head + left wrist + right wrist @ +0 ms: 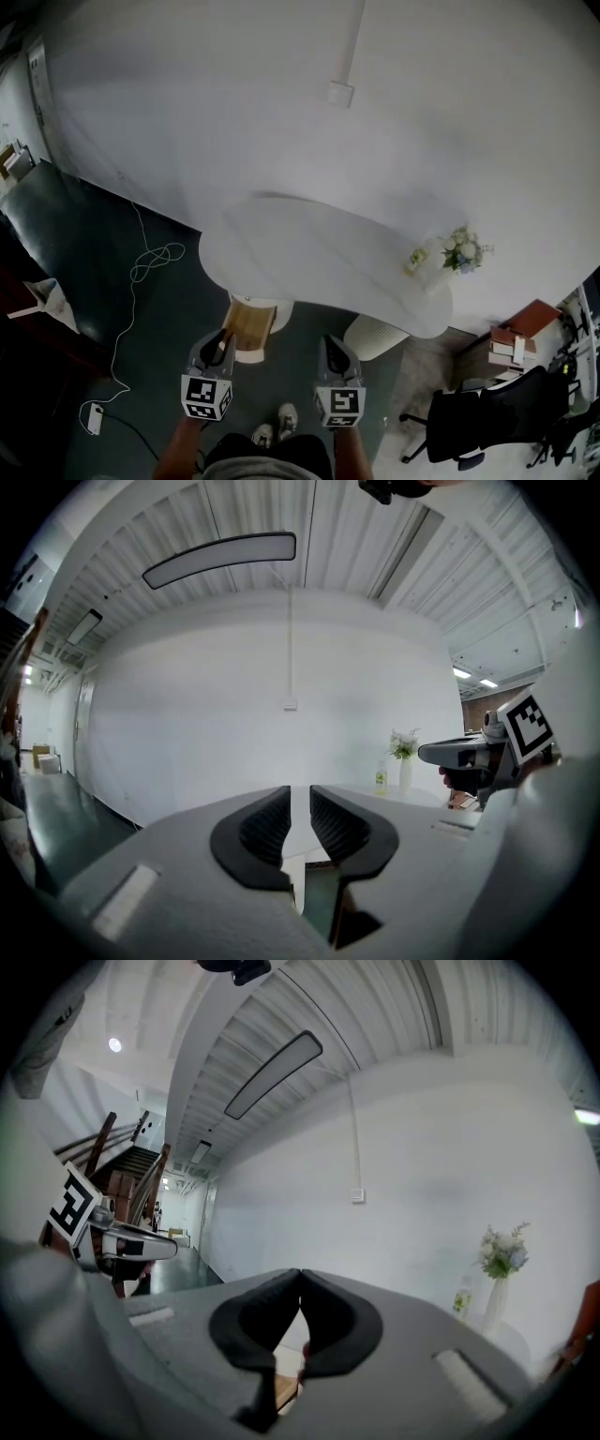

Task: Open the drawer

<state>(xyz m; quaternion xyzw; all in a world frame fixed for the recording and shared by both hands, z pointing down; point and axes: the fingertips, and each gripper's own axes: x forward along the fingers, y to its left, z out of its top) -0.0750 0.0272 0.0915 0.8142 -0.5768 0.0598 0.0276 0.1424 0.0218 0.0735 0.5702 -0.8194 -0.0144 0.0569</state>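
Note:
A white curved table (309, 253) stands against the white wall. Under its near edge sits a small light-wood unit (248, 323) on a white base; I cannot make out a drawer front or handle on it. My left gripper (218, 345) hovers just before that unit, held about level. In the left gripper view its jaws (300, 803) stand a narrow gap apart with nothing between them. My right gripper (333, 349) is beside it, at the same height. In the right gripper view its jaw tips (300, 1283) meet, empty, and a strip of wood (286, 1387) shows below them.
A white ribbed bin (375, 337) stands under the table to the right. A vase of flowers (462, 251) and a small bottle (417, 260) are on the table's right end. A black office chair (487, 427), stacked books (516, 342) and a floor cable (141, 272) lie around.

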